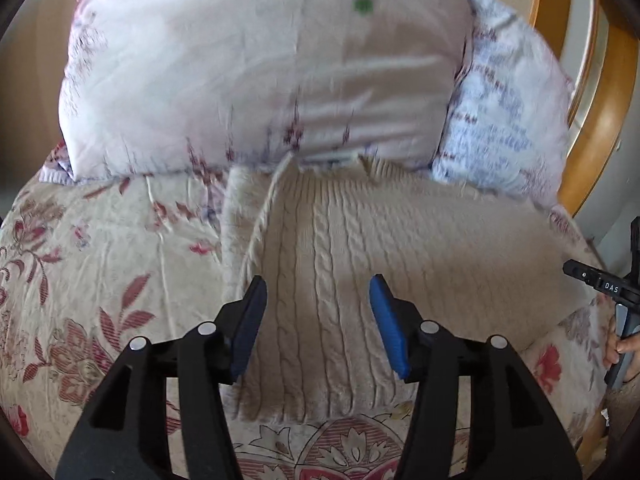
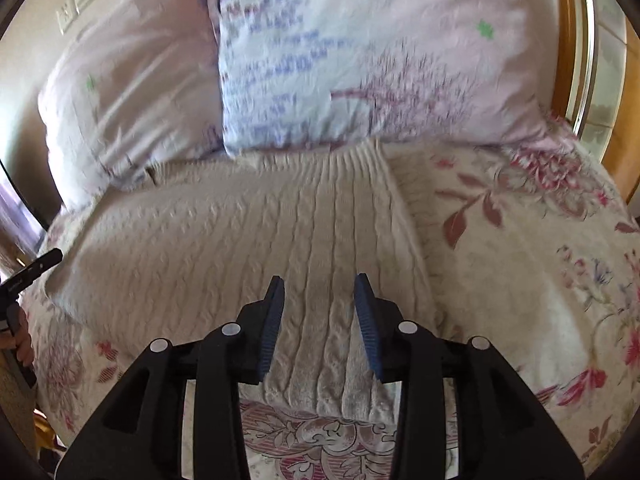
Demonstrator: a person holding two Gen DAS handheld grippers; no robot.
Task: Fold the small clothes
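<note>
A cream cable-knit sweater (image 1: 360, 248) lies flat on the floral bedspread (image 1: 100, 260), its neck toward the pillows. It also shows in the right wrist view (image 2: 248, 232). My left gripper (image 1: 318, 284) is open and empty, hovering over the sweater's lower left part, with a folded-in sleeve (image 1: 236, 220) just ahead on the left. My right gripper (image 2: 319, 282) is open and empty above the sweater's lower right part, near its right edge. The right gripper's body (image 1: 600, 284) shows at the right edge of the left wrist view, and the left gripper's body (image 2: 32, 270) at the left edge of the right wrist view.
Two floral pillows (image 1: 260, 60) (image 2: 360, 60) lean at the head of the bed, touching the sweater's neck. A wooden headboard (image 1: 596, 120) curves behind them. The bedspread (image 2: 540, 240) extends to the right of the sweater. A wall switch (image 2: 76, 0) is at the upper left.
</note>
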